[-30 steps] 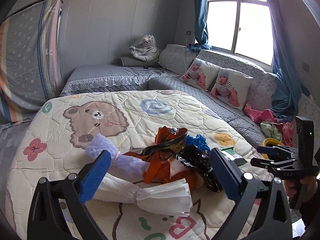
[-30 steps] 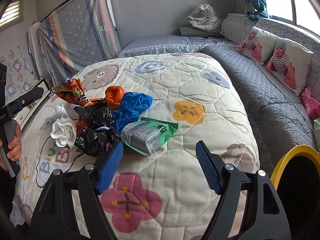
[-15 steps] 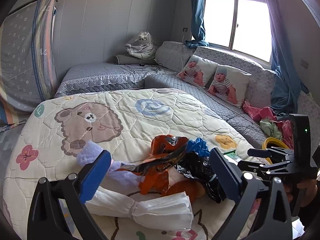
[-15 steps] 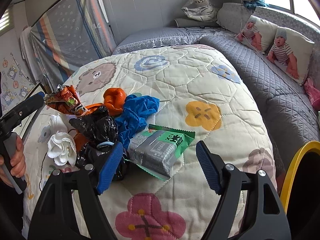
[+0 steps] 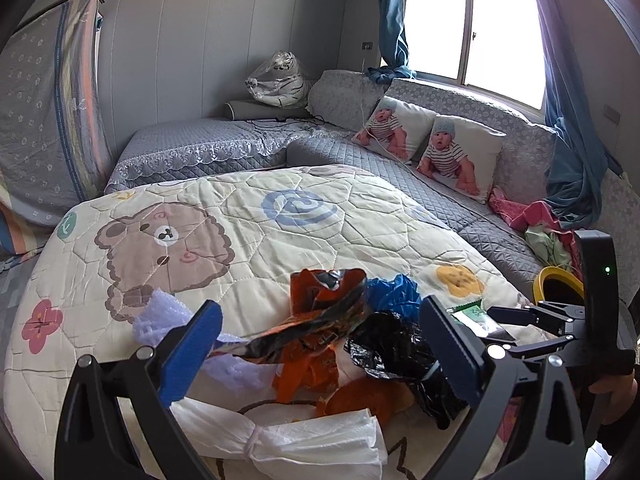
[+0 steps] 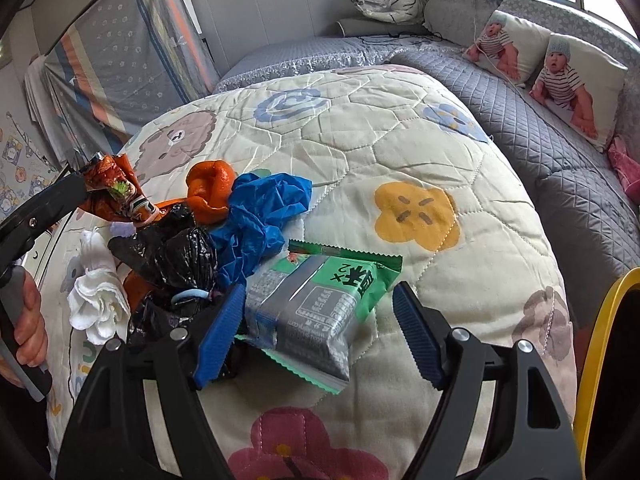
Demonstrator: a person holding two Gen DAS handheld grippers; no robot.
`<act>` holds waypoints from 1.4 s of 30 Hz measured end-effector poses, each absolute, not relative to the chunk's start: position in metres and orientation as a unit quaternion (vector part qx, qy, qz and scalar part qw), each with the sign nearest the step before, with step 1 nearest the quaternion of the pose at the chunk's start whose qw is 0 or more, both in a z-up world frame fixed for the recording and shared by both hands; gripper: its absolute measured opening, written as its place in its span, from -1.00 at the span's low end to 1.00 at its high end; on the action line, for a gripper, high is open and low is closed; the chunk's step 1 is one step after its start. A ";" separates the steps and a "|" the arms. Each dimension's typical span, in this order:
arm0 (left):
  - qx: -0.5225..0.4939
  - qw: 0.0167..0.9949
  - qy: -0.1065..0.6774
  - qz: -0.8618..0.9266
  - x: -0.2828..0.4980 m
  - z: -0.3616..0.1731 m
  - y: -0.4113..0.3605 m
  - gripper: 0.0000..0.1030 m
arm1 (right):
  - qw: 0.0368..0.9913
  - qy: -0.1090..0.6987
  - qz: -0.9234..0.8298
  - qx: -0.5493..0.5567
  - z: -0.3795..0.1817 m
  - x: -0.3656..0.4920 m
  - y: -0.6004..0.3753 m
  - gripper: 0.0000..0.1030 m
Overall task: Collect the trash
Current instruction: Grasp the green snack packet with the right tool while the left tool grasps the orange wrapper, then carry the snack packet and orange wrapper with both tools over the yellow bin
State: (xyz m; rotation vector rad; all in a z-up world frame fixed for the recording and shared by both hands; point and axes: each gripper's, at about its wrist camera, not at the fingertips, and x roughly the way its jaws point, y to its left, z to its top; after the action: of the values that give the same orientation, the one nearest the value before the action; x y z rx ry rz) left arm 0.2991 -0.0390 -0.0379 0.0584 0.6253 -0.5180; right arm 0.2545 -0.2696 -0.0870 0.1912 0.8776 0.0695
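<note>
A heap of trash lies on the cartoon quilt [image 5: 280, 216]: an orange snack wrapper [image 5: 320, 312], a black plastic bag [image 5: 400, 356], crumpled blue plastic [image 5: 392, 292], a tied white tissue [image 5: 288, 436] and lilac foam netting [image 5: 164, 316]. My left gripper [image 5: 320, 356] is open, its jaws wide on either side of the wrapper and the bag. My right gripper [image 6: 318, 332] is open too, low over a green-and-grey snack packet [image 6: 316, 304] that lies between its pads without being pressed. An orange peel [image 6: 212, 188] sits behind the blue plastic [image 6: 260, 216].
A yellow-rimmed bin [image 6: 596, 344] stands off the bed's right edge, also seen as the bin [image 5: 556, 280]. Grey quilted cushions and two baby-print pillows [image 5: 460, 152] run along the window side. A hand [image 6: 28, 320] holds the left gripper's handle.
Both grippers have come closer to the heap and lower. The green packet, earlier ahead of the right jaws, now lies between them. Nothing has been taken hold of.
</note>
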 end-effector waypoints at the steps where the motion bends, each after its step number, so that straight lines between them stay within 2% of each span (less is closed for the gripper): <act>1: 0.030 0.918 0.305 -0.252 0.300 -0.038 -0.040 0.84 | 0.899 0.426 0.033 0.094 -0.088 0.257 -0.270 0.37; 4: 0.040 0.917 0.309 -0.250 0.306 -0.039 -0.047 0.84 | 0.896 0.432 0.029 0.098 -0.092 0.262 -0.271 0.28; 6: 0.050 0.916 0.315 -0.244 0.312 -0.041 -0.052 0.73 | 0.895 0.434 0.028 0.097 -0.093 0.264 -0.270 0.21; 12: 0.047 0.895 0.374 -0.238 0.338 -0.065 -0.061 0.17 | 0.892 0.442 0.028 0.088 -0.098 0.270 -0.268 -0.07; 14: 0.029 0.885 0.397 -0.242 0.345 -0.072 -0.059 -0.20 | 0.892 0.442 0.028 0.092 -0.098 0.270 -0.270 -0.15; 16: 0.007 0.875 0.411 -0.257 0.346 -0.073 -0.056 -0.31 | 0.891 0.441 0.033 0.101 -0.098 0.271 -0.273 -0.18; 20: 0.000 0.877 0.406 -0.258 0.341 -0.065 -0.052 -0.38 | 0.893 0.436 0.034 0.106 -0.096 0.269 -0.276 -0.31; 42: -0.076 0.890 0.350 -0.281 0.299 -0.001 -0.010 -0.41 | 0.922 0.368 0.001 0.124 -0.038 0.221 -0.311 -0.35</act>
State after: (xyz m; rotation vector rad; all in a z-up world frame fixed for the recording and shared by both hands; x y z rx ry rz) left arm 0.2987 -0.0099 -0.0006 -0.1588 0.7276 -0.5844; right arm 0.2214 -0.3106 -0.0384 0.2555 0.7554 0.0011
